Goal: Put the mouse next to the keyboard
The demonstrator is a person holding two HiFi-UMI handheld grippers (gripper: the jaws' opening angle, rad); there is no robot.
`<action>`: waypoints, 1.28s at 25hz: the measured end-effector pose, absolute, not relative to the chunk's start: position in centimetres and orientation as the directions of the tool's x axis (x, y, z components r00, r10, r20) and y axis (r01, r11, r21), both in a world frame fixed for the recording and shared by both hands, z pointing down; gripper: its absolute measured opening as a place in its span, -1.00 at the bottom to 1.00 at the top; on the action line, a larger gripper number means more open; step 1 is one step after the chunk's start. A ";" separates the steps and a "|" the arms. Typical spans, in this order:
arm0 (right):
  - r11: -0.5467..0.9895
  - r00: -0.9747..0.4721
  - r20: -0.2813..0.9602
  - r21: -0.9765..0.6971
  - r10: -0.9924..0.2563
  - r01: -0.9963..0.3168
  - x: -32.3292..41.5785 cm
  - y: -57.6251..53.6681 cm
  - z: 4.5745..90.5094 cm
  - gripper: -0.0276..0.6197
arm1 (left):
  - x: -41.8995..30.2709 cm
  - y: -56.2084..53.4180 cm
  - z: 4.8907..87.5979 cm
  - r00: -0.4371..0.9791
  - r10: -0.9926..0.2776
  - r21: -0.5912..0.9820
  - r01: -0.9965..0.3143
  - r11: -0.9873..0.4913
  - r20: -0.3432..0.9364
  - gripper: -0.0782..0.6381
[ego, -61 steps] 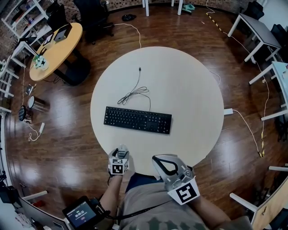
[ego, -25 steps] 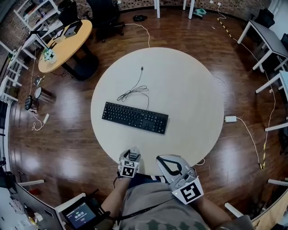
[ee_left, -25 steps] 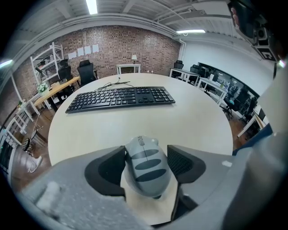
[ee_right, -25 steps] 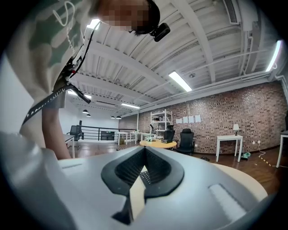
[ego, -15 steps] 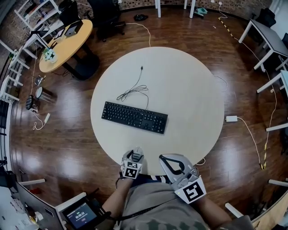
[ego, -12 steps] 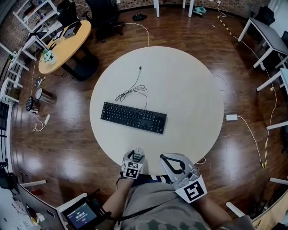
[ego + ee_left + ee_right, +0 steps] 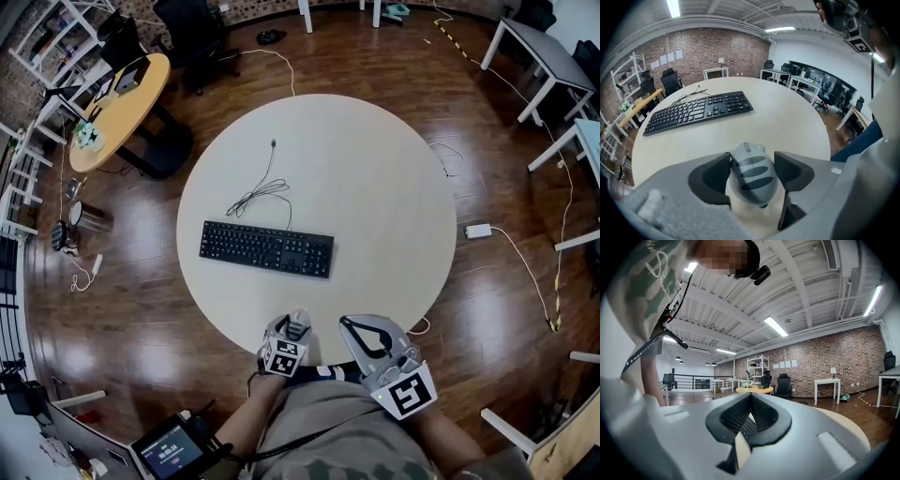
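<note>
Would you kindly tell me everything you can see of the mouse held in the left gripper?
The mouse is small and grey, smooth plastic by its look, with three darker oval stripes across its back and a scroll wheel at the front. No cable shows. The left gripper is shut on it, a dark pad against each side. Its front points toward the keyboard, well apart from it, over the round table.

The mouse (image 7: 751, 169) sits between the jaws of the left tongs (image 7: 296, 322) at the worktop's (image 7: 384, 178) near edge, the right tongs (image 7: 362, 326) just to their right, the keyboard (image 7: 266, 249) lying ahead of both, its cable (image 7: 260, 193) beyond it.
</note>
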State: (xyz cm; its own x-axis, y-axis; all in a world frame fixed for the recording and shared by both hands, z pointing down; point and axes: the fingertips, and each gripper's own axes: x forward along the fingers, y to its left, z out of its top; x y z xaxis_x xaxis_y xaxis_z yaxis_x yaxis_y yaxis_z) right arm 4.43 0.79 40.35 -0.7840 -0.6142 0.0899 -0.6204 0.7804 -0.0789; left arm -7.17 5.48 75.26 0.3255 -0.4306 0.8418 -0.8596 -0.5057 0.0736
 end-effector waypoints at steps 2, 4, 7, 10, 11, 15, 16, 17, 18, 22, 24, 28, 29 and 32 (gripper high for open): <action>0.769 -0.774 0.077 -0.085 -0.629 -0.634 5.2 0.6 39.9 -0.90 | -6.1 5.5 75.2 0.338 -0.417 0.076 -0.844 -0.531 0.844 0.07; 0.757 -0.762 0.067 -0.085 -0.644 -0.648 5.9 0.3 39.6 -0.90 | -5.2 5.4 75.3 0.350 -0.408 0.079 -0.831 -0.550 0.843 0.07; 0.745 -0.750 0.064 -0.083 -0.659 -0.662 6.7 0.0 39.4 -0.90 | -4.2 5.1 75.3 0.362 -0.403 0.083 -0.821 -0.565 0.841 0.07; 0.740 -0.744 0.074 -0.079 -0.664 -0.668 7.1 -0.1 39.5 -0.90 | -3.7 4.9 75.3 0.366 -0.398 0.087 -0.818 -0.569 0.841 0.07; 0.738 -0.742 0.078 -0.078 -0.666 -0.670 7.3 -0.1 39.6 -0.90 | -3.6 4.9 75.3 0.367 -0.397 0.086 -0.816 -0.571 0.842 0.07; 0.716 -0.721 0.081 -0.085 -0.688 -0.693 8.3 -0.4 39.8 -0.90 | -2.6 4.7 75.2 0.373 -0.394 0.084 -0.807 -0.584 0.840 0.07; 0.711 -0.717 0.082 -0.088 -0.692 -0.697 8.5 -0.5 39.9 -0.90 | -2.4 4.7 75.2 0.374 -0.391 0.085 -0.805 -0.587 0.841 0.07; 0.708 -0.714 0.082 -0.090 -0.695 -0.700 8.7 -0.5 40.0 -0.90 | -2.2 4.7 75.2 0.376 -0.388 0.086 -0.802 -0.591 0.841 0.07; 0.707 -0.713 0.082 -0.091 -0.697 -0.702 8.9 -0.5 40.0 -0.90 | -2.0 4.7 75.2 0.377 -0.386 0.086 -0.800 -0.594 0.842 0.07; 0.706 -0.712 0.086 -0.092 -0.697 -0.702 9.5 -0.8 40.2 -0.90 | -1.1 4.6 75.2 0.383 -0.377 0.089 -0.792 -0.604 0.843 0.07; 0.703 -0.709 0.088 -0.086 -0.700 -0.705 9.8 -1.0 40.2 -0.90 | -0.6 4.6 75.2 0.387 -0.369 0.093 -0.785 -0.612 0.845 0.07; 0.689 -0.695 0.091 -0.086 -0.713 -0.719 10.7 -1.3 40.4 -0.90 | 0.4 4.4 75.3 0.400 -0.351 0.109 -0.776 -0.621 0.847 0.07; 0.683 -0.689 0.087 -0.086 -0.720 -0.725 11.0 -1.4 40.5 -0.90 | 0.7 4.3 75.3 0.404 -0.348 0.114 -0.775 -0.621 0.846 0.07; 0.662 -0.669 0.083 -0.094 -0.739 -0.744 11.8 -1.7 40.6 -0.90 | 1.5 4.1 75.4 0.411 -0.338 0.120 -0.766 -0.631 0.846 0.07</action>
